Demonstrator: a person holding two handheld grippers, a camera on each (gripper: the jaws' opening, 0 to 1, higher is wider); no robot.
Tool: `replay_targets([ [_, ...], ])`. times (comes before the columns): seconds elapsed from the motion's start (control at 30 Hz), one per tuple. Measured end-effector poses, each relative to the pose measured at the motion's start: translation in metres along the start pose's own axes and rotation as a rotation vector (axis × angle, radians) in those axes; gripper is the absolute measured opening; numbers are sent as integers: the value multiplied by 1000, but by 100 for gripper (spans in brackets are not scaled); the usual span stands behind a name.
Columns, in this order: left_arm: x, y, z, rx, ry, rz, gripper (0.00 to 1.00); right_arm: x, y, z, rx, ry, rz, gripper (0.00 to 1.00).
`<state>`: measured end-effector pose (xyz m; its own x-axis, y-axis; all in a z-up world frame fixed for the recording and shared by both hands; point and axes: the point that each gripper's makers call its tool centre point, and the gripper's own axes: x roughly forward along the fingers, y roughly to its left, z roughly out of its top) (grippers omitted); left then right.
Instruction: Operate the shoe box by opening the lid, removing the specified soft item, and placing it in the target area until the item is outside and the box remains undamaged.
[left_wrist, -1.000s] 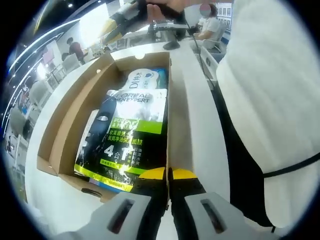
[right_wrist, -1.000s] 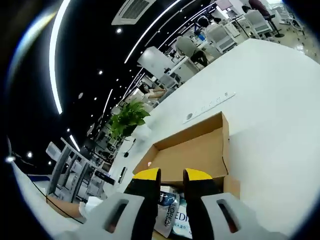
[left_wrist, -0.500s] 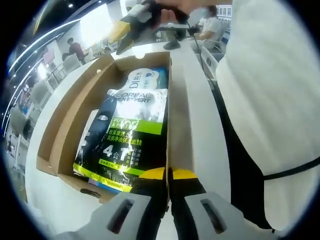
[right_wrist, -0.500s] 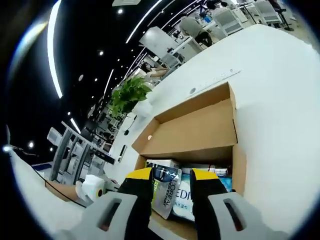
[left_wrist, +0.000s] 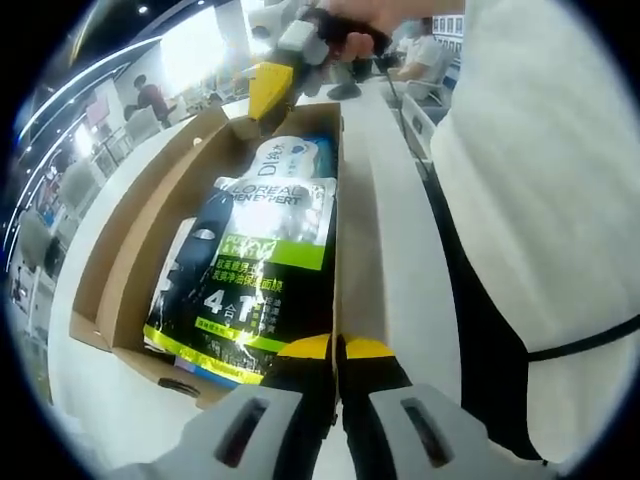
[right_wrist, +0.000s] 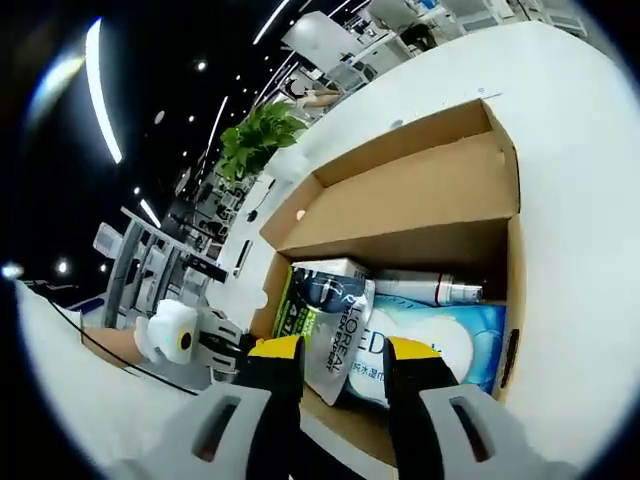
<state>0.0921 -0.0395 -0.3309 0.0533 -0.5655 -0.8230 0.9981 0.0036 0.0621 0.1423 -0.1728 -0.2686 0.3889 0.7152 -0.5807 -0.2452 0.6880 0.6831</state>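
An open cardboard shoe box (left_wrist: 140, 235) lies on the white table, its lid (right_wrist: 400, 190) folded back. On top inside is a soft black, green and white L'Oreal pouch (left_wrist: 255, 265) (right_wrist: 325, 315). Under it are a blue-white pack (left_wrist: 290, 155) (right_wrist: 445, 350) and a white tube (right_wrist: 430, 290). My left gripper (left_wrist: 337, 348) is at the box's near end, shut on the right side wall (left_wrist: 338, 220). A hand holds my right gripper (left_wrist: 268, 92) (right_wrist: 345, 352) open above the box's far end, with the pouch's top edge showing between its jaws.
A person in a white garment (left_wrist: 540, 200) stands close along the box's right side. White tabletop (right_wrist: 570, 120) stretches beyond the lid. A potted plant (right_wrist: 255, 145), office chairs and seated people (left_wrist: 420, 50) are farther off.
My right gripper has come down from above toward the far end of the box, so the contents now show close in its view. The left gripper and the box stay put.
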Motion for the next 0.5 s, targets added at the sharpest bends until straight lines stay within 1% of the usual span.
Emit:
replay_targets([
  [0.03,0,0,0,0,0,0,1,0,-1,0,9,-2,6,30],
  [0.1,0,0,0,-2,-1,-1,1,1,-1,1,66,-6,39,30],
  [0.17,0,0,0,-2,-1,-2,1,3,-3,1,63,-9,47,30],
  [0.2,0,0,0,-1,-1,-2,1,6,-3,-3,61,11,45,30],
  [0.27,1,0,0,-2,-1,-2,1,7,-4,-5,45,21,36,30],
  [0.37,1,0,-1,-9,1,-2,0,13,-5,-10,47,45,41,30],
  [0.43,1,0,-1,-10,4,0,0,15,-5,-10,24,41,33,30],
  [0.5,1,0,-1,-7,3,0,0,18,-7,-12,22,44,33,31],
])
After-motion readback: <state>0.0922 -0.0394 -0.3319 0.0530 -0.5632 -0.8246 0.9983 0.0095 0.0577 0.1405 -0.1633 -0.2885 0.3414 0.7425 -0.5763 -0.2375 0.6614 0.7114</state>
